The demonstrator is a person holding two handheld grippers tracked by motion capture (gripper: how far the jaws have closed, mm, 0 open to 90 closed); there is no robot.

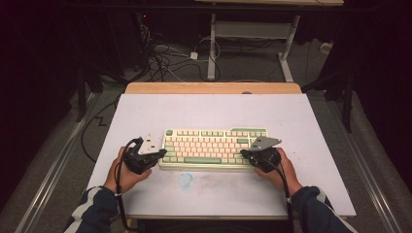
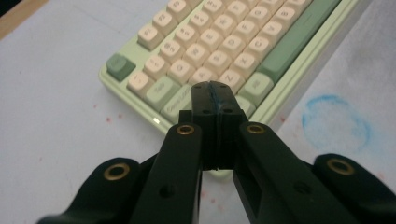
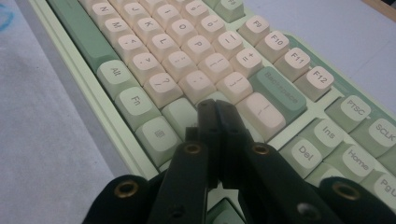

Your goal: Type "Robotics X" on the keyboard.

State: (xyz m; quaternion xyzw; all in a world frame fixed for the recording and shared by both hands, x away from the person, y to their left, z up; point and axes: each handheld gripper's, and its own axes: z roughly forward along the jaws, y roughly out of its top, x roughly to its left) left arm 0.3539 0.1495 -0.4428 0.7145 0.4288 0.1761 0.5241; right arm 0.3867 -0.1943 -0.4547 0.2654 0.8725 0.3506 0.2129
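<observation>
A pale green keyboard (image 1: 214,148) with cream and green keys lies on the white table top (image 1: 214,109). My left gripper (image 1: 160,153) hovers at the keyboard's left end, jaws pressed together with nothing between them. In the left gripper view that gripper (image 2: 215,91) points at the lower-left keys of the keyboard (image 2: 219,51). My right gripper (image 1: 244,153) sits at the keyboard's right end, also shut and empty. In the right gripper view it (image 3: 215,108) rests over the keys near the right shift area of the keyboard (image 3: 196,65).
A faint blue ring mark (image 1: 185,180) is on the table in front of the keyboard, also seen as a blue ring (image 2: 335,122) in the left gripper view. The table's wooden far edge (image 1: 214,88) lies beyond. Cables (image 1: 165,58) litter the floor behind.
</observation>
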